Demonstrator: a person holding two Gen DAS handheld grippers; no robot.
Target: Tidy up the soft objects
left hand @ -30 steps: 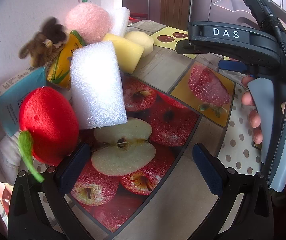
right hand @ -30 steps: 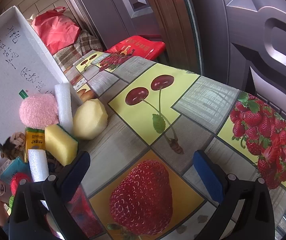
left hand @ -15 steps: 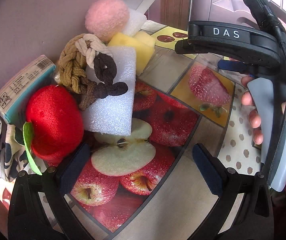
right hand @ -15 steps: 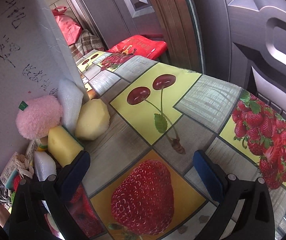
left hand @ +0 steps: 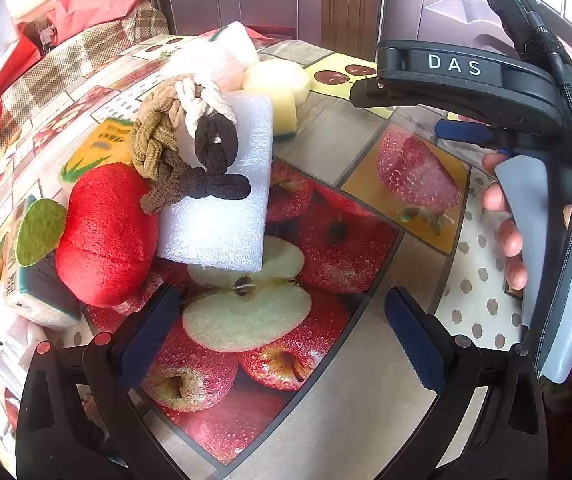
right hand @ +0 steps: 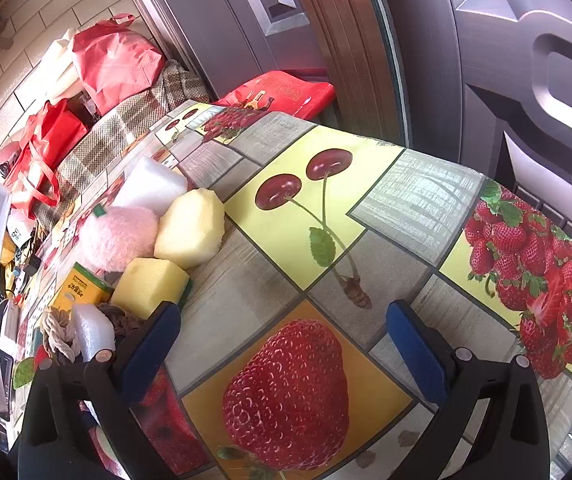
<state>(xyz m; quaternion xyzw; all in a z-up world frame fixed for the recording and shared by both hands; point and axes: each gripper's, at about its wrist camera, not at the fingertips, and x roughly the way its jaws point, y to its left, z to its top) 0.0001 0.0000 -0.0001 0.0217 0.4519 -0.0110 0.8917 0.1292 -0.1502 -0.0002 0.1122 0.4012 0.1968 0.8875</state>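
Both grippers, left (left hand: 278, 328) and right (right hand: 282, 340), hold fingers wide beside the braided rope (left hand: 182, 140).

The left gripper (left hand: 278, 332) hangs over the fruit-print tablecloth (left hand: 365, 380) with its jaws spread wide and nothing between them. At ten o'clock from it lies a red plush apple (left hand: 106, 236), touching a white foam block (left hand: 226, 200) at twelve o'clock. A knot of braided hair ties (left hand: 182, 144) rests on the foam. At three o'clock a hand grips the right gripper (left hand: 461, 132), whose fingers are largely hidden.
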